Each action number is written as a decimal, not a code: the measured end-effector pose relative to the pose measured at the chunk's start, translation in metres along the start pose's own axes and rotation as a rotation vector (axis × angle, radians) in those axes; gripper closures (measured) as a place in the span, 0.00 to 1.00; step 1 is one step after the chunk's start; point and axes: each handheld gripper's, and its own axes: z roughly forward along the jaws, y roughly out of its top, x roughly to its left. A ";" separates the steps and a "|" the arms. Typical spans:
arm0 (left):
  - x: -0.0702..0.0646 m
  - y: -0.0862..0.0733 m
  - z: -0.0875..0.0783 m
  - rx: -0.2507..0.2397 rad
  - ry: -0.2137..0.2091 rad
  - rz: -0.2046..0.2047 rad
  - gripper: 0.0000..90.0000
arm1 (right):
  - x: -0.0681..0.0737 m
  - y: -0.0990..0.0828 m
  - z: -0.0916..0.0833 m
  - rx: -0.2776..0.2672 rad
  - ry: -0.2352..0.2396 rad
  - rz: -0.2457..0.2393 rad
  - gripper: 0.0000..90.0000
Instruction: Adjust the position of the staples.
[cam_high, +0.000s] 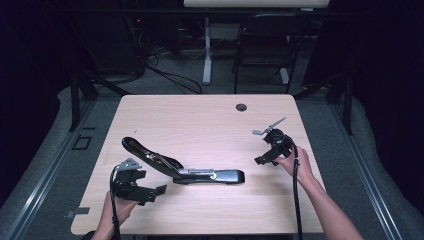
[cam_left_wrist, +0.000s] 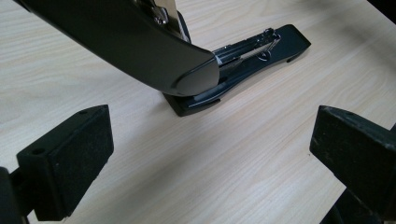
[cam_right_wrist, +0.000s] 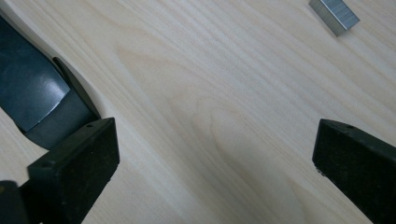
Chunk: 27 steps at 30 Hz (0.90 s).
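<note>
We see one stapler (cam_high: 190, 170) lying near the middle of the pale wooden worktop (cam_high: 200, 120), a little toward the person's edge. It is long, glossy black, and swung open: its curved top arm (cam_high: 145, 152) rises away to the left from the hinge, while the flat base (cam_high: 220, 176) stretches to the right with a bright metal staple channel along it. In the left claw view the rounded end of the top arm (cam_left_wrist: 154, 51) hangs over the base (cam_left_wrist: 261, 51), whose metal rail and spring are exposed.

We count one small silver block of staples (cam_right_wrist: 334, 15) resting alone on the wood in the right claw view, well apart from the stapler.

There are two claws. The left claw (cam_high: 150, 192) sits just beside the stapler's hinge, jaws wide with bare wood between them. The right claw (cam_high: 265, 159) is near the base's right end, jaws spread wide and holding nothing. One dark round hole (cam_high: 241, 107) marks the worktop's far side.
</note>
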 end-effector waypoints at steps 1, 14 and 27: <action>0.000 0.000 0.000 0.000 0.000 0.000 0.00 | 0.000 0.000 0.000 0.000 0.000 0.000 0.00; 0.006 0.001 0.002 -0.007 0.005 -0.021 0.00 | -0.020 0.029 0.010 0.018 0.021 0.008 0.02; 0.009 0.001 0.002 -0.015 -0.010 -0.032 0.00 | -0.037 0.062 0.010 0.007 0.040 0.020 0.17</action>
